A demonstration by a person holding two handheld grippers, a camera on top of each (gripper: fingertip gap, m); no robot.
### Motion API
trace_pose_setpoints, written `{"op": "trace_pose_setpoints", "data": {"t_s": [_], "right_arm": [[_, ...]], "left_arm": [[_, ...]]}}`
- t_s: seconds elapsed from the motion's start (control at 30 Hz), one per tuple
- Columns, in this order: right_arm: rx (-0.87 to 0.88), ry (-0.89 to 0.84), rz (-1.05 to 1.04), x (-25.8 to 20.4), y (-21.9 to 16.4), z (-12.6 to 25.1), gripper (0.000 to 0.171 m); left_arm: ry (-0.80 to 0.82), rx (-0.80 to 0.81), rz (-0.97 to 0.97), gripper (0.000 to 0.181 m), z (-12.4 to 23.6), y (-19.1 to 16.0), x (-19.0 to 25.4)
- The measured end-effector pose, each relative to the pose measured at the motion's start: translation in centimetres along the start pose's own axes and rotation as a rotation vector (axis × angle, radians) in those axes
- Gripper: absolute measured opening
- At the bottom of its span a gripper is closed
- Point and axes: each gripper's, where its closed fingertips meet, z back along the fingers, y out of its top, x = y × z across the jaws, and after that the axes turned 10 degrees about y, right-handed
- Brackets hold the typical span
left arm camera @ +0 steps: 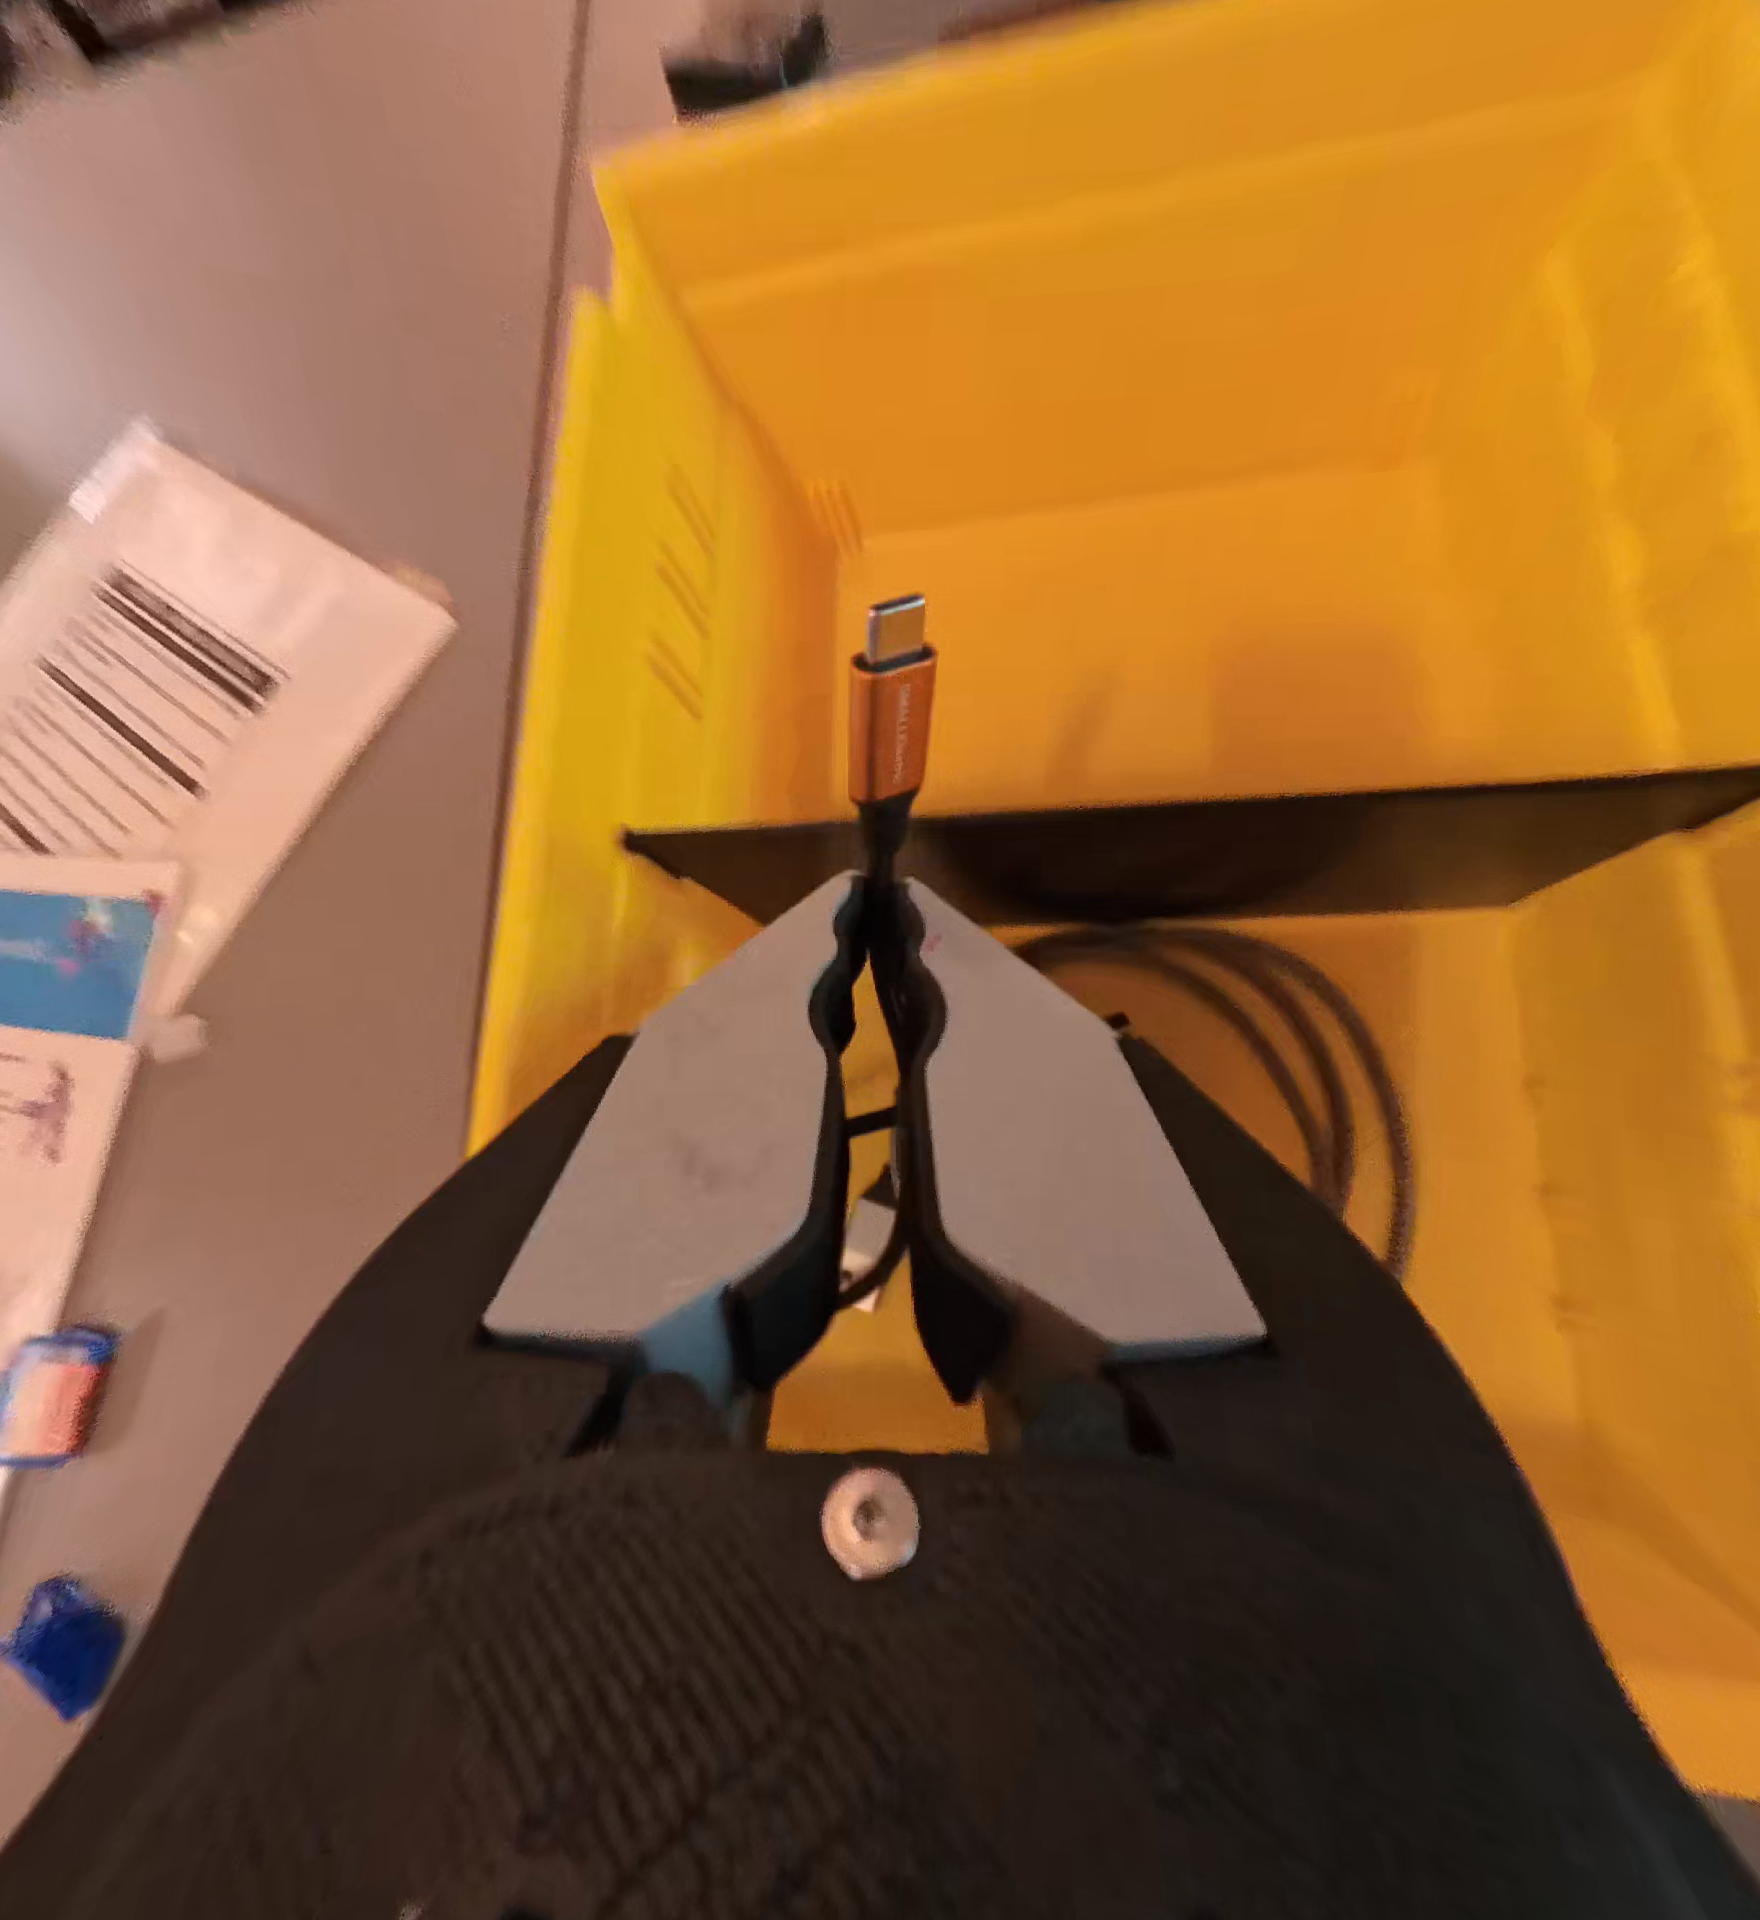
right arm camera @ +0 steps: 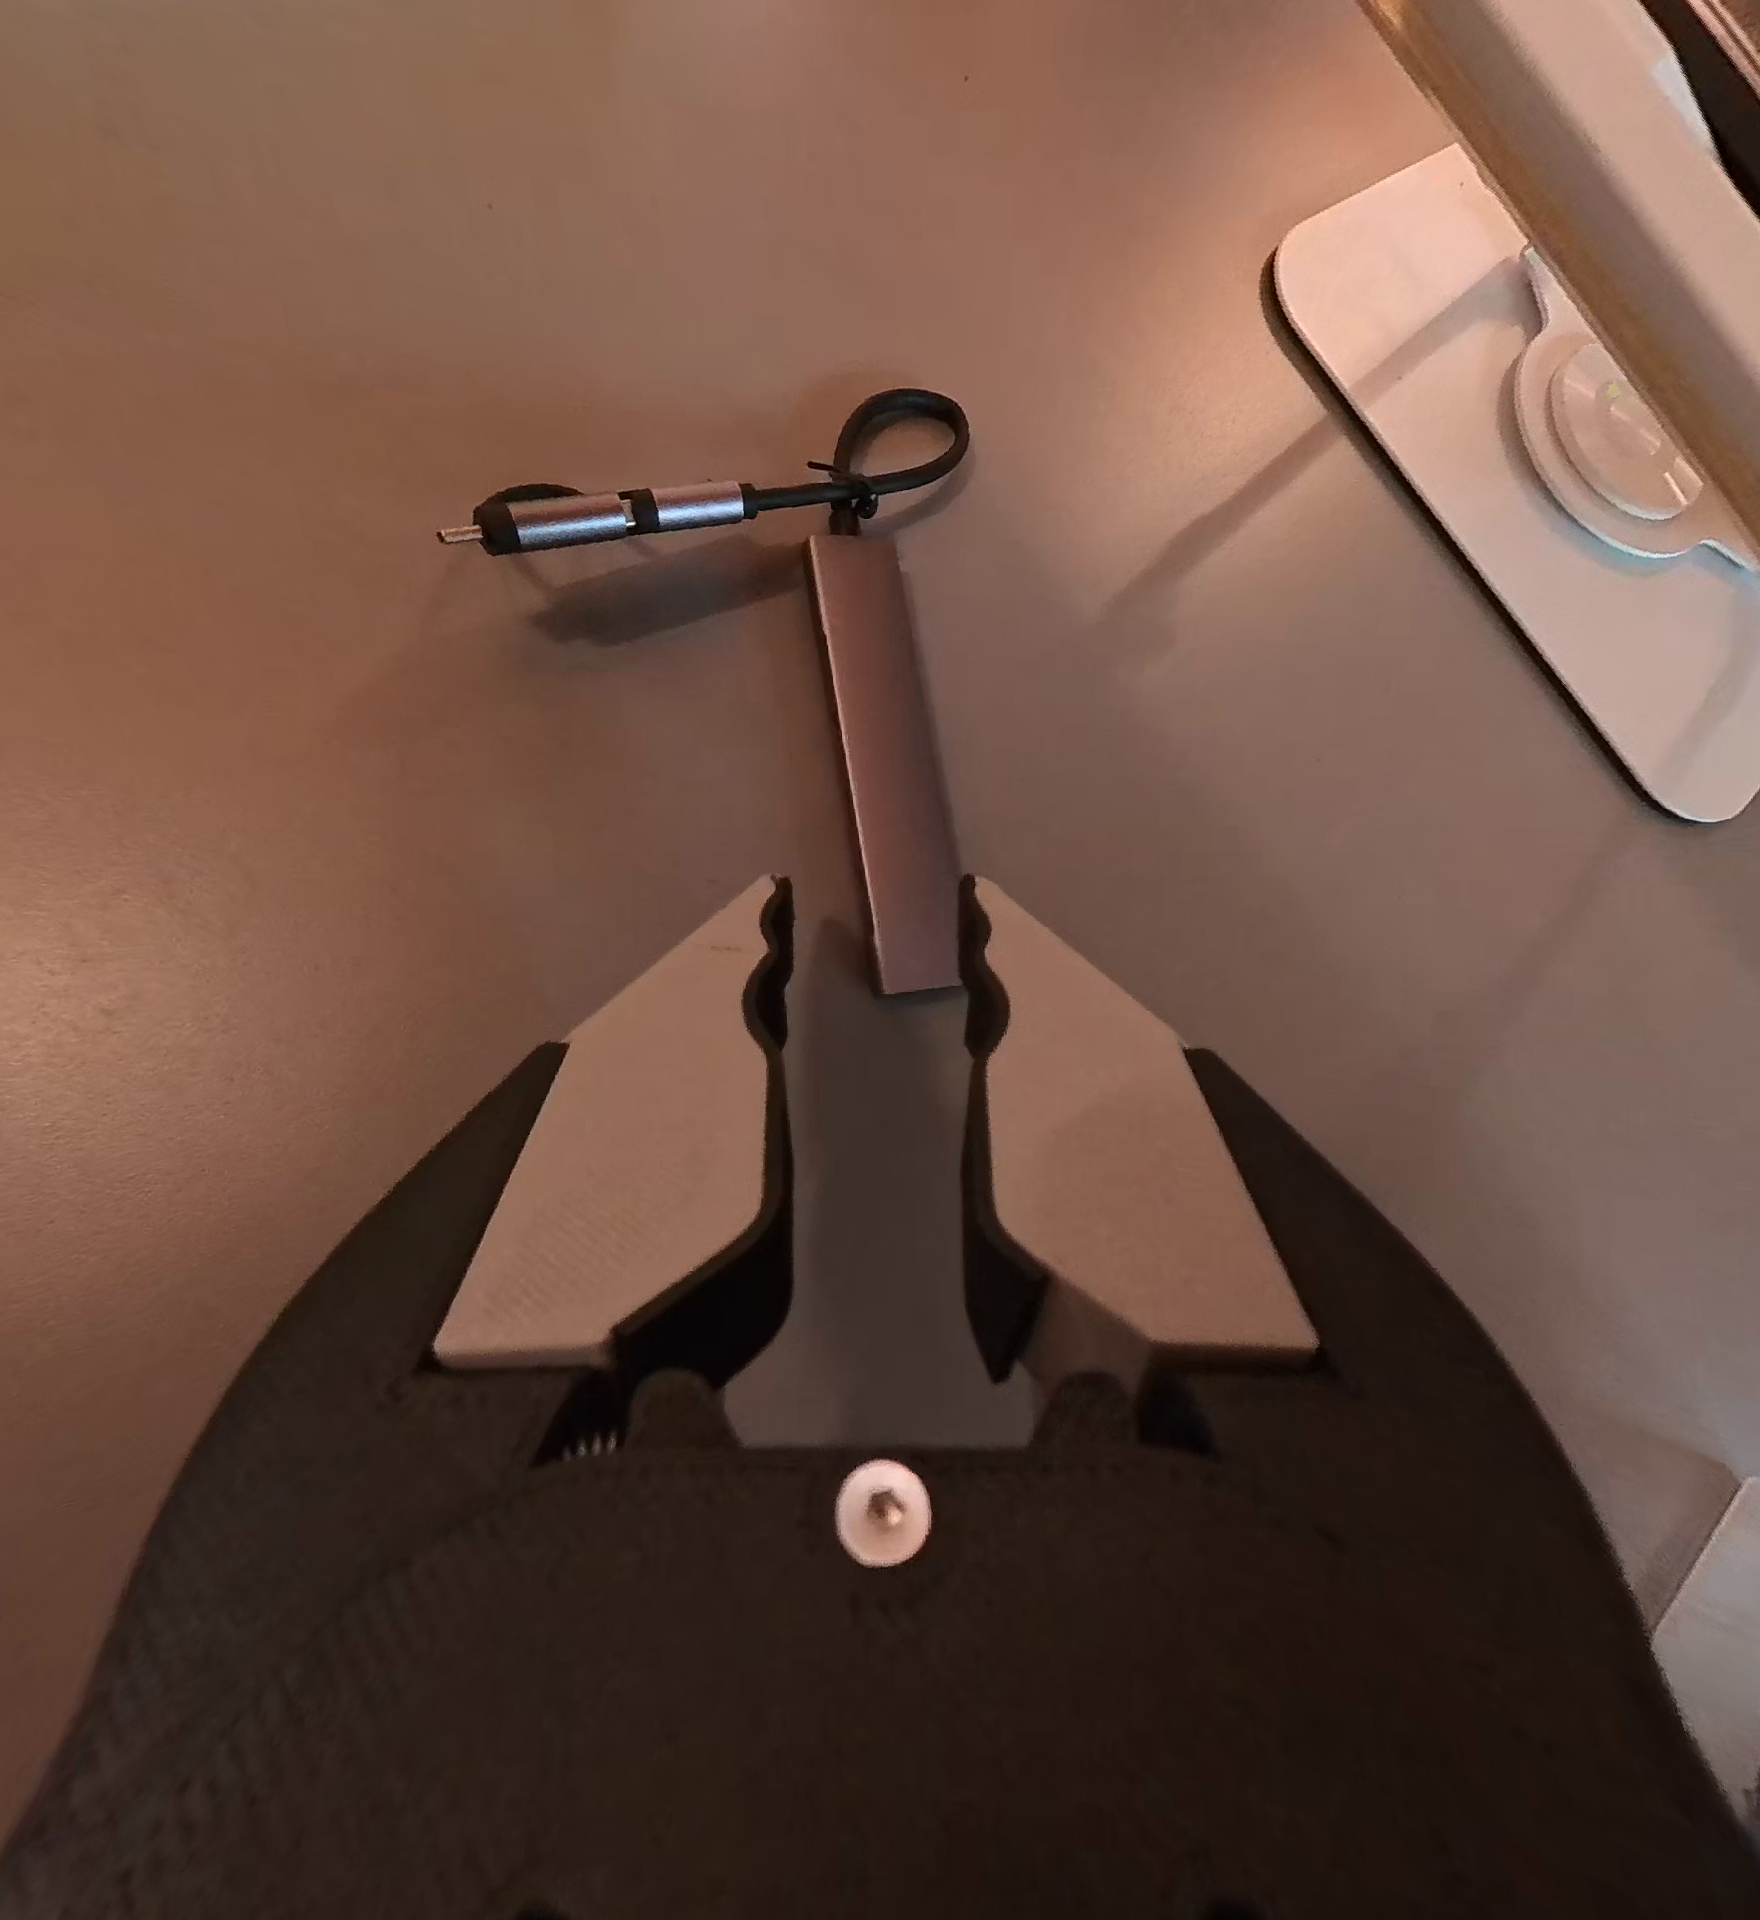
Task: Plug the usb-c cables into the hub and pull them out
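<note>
A USB-C cable (left arm camera: 891, 717) is being held over the yellow bin (left arm camera: 1167, 364) while the hub (right arm camera: 881, 769) is being straddled on the surface (right arm camera: 284, 831).

The left gripper (left arm camera: 884, 894) is being kept clenched on the cable's black strain relief, just behind the orange plug shell, with the metal tip pointing far; the cable is judged light and limp, so a hold close to the stiff plug is being favoured. The right gripper (right arm camera: 871, 883) is released, its jaws either side of the hub's near end; this slim metal bar is judged rigid, light and slippery, best clamped across its narrow sides.
</note>
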Motion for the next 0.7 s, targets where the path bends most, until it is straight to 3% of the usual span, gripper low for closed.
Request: {"op": "trace_pose_setpoints", "data": {"t_s": [0.17, 0.27, 0.33, 0.43, 0.53, 0.7], "right_arm": [[0.002, 0.019, -0.016, -0.2, 0.0, -0.3, 0.028], [0.038, 0.050, -0.045, -0.2, 0.4, -0.1, 0.027], [0.118, 0.097, -0.070, -0.4, 1.4, 0.6, 0.020], [0.321, 0.159, -0.089, -0.5, 4.0, 3.0, 0.020], [0.408, 0.108, -0.127, 1.3, 4.4, 4.7, 0.022], [0.358, -0.022, -0.182, 4.3, 2.5, 4.5, 0.021]], "left_arm": [[0.007, 0.396, -0.003, 0.000, 8.7, 9.1, 0.7], [-0.163, 0.650, -0.081, 0.000, 16.1, 13.4, 5.8], [-0.352, 0.761, -0.141, 0.000, 20.2, 14.3, 11.1], [-0.747, 0.795, -0.190, 0.000, 24.0, 12.8, 20.5], [-1.070, 0.767, -0.254, 0.000, 24.7, 9.1, 29.5], [-1.092, 0.641, -0.300, 0.001, 20.5, 5.0, 39.3]]}}
